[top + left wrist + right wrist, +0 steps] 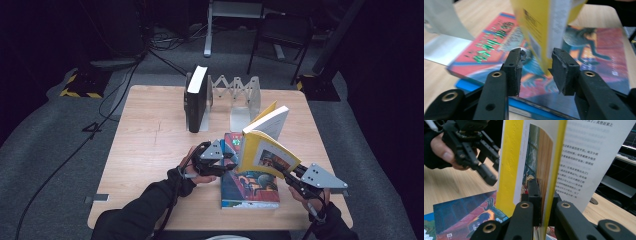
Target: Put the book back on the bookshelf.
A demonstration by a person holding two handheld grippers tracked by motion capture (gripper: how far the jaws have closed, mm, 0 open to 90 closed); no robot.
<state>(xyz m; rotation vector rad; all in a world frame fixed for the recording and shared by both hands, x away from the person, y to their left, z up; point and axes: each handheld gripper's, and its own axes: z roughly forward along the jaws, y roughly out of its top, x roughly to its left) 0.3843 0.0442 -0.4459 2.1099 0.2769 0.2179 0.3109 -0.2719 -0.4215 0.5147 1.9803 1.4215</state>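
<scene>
Two grippers work one yellow book (264, 145), held upright-tilted above a colourful book (250, 187) lying flat on the table (150, 150).

High view: right gripper (289, 176) grips the yellow book at its lower right corner, prob. to keep it off the flat one while the other hand gets a hold. Left gripper (231, 161) sits at the book's left lower edge. Behind: a black book (196, 97) stands in the accordion rack (235, 92), likely where the yellow one is headed.

Left gripper view: left gripper (537, 68) jaws apart, straddling the yellow book (536, 30) spine edge w/ gaps both sides, pads not pressing. The flat book's (596, 50) cover is clear here, blurry from above.

Right gripper view: right gripper (543, 202) jaws clenched on the yellow book (507, 165); one jaw lies on the picture cover, w/ white text pages (586, 157) fanned open on the far side, a detail the high view doesn't resolve. Left gripper (494, 171) shows farther off, at the book's other edge.
</scene>
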